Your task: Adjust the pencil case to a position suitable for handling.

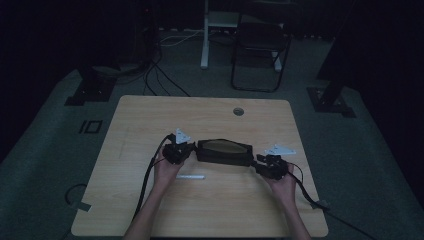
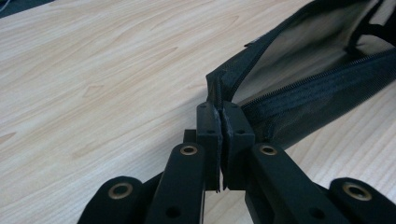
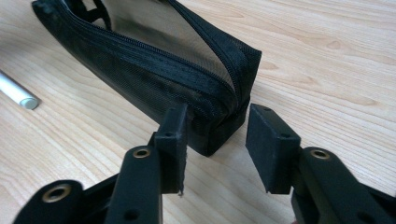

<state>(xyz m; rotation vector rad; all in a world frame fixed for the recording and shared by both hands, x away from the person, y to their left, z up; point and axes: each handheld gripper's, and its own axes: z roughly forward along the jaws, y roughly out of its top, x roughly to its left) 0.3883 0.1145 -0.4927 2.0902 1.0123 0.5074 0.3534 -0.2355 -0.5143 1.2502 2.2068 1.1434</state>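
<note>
High view: fixed above the person's side, facing forward and down; takes in the whole table (image 1: 150, 115) and floor beyond, from afar. Left gripper view: rides the left gripper (image 2: 219, 140), close and low over the wood. Right gripper view: rides the right gripper (image 3: 215, 140), likewise close. Shared by all: the black pencil case (image 1: 223, 151).

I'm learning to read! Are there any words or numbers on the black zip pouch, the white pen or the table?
No words or numbers can be read anywhere.
Black pouch: plain mesh and zip, no label seen.
White pen: no print seen.
Table: bare wood grain.
Floor mark left of the table: a boxy shape, too dim to read.
</note>
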